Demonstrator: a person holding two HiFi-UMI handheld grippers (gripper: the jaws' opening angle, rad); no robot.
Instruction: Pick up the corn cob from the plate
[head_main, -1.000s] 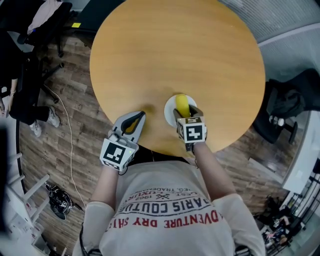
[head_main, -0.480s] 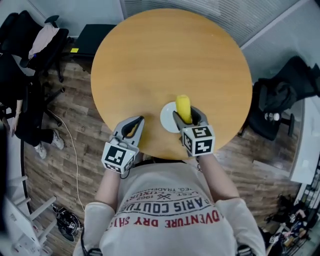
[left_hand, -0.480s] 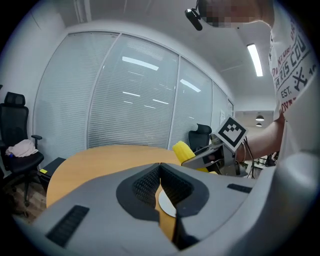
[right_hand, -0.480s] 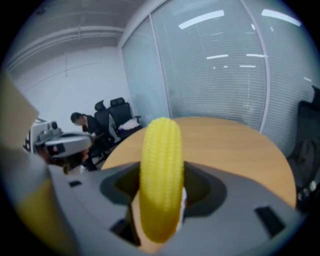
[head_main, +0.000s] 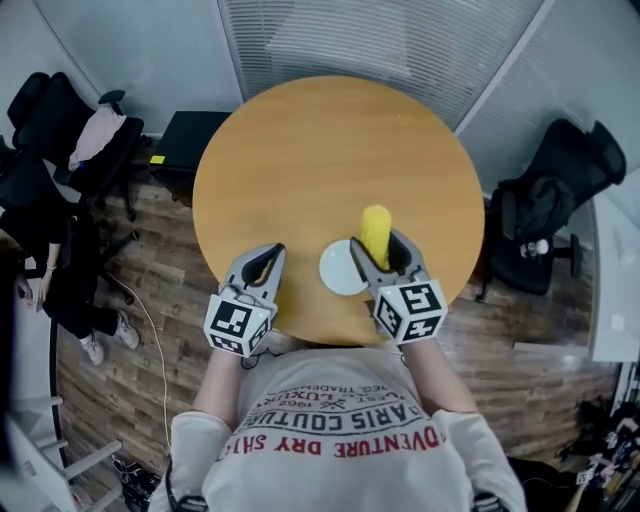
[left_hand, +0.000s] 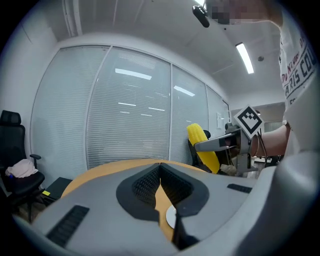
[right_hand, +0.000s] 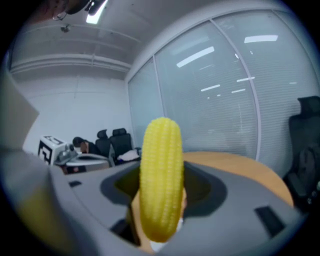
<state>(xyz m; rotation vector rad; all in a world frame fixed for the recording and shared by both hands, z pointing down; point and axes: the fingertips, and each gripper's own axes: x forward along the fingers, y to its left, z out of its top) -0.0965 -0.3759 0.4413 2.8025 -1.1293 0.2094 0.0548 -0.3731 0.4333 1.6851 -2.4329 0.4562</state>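
Head view: the right hand-held gripper (head_main: 378, 246) clamps a yellow corn cob (head_main: 375, 230) just beside the white plate (head_main: 340, 272) on the round worktop (head_main: 330, 160).

Left gripper view: the left hand-held gripper (left_hand: 160, 169) is closed and empty, and the cob is clear above the worktop.

Right gripper view: neat kernel rows show, with the cob upright between the jaws.

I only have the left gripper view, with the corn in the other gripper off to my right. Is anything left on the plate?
Observer: No. The head view shows the plate bare white, just left of the right gripper.
Operator: How is it held?
Observer: In the right gripper view the jaws are shut on the lower half of the corn cob, which stands upright.
Operator: Where is my gripper?
Observer: The left gripper is over the near edge of the table, left of the plate and apart from it.
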